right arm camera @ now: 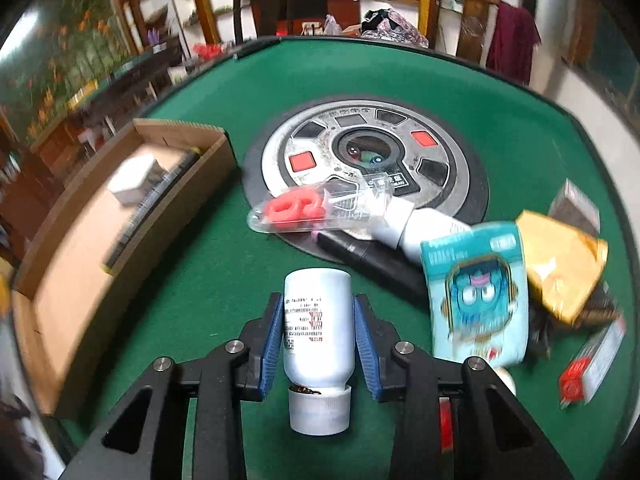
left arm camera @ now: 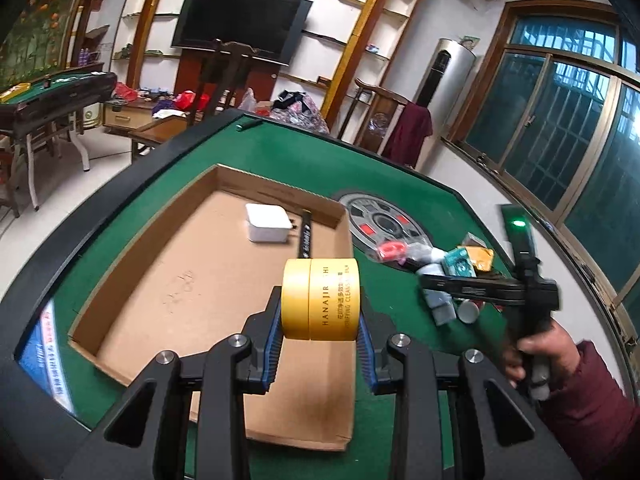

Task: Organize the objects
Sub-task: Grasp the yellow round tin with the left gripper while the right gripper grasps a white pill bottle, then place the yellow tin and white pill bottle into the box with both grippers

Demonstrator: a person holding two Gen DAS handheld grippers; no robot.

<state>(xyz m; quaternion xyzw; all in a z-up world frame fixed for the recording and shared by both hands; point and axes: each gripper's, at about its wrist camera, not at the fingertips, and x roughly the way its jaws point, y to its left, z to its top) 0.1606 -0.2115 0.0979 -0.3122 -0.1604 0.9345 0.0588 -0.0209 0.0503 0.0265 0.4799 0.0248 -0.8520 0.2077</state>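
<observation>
The left gripper (left arm camera: 320,328) holds a yellow jar (left arm camera: 320,300) between its blue pads, above the near right edge of the cardboard box (left arm camera: 120,280), where a white charger (left arm camera: 267,224) already lies at the far side. The jar should go further left over the bare box floor and be lowered before release. The right gripper (right arm camera: 320,344) grips a white bottle (right arm camera: 318,324) lying on the green table (right arm camera: 520,140), left of the pile; a firm hold before lifting seems wise.
</observation>
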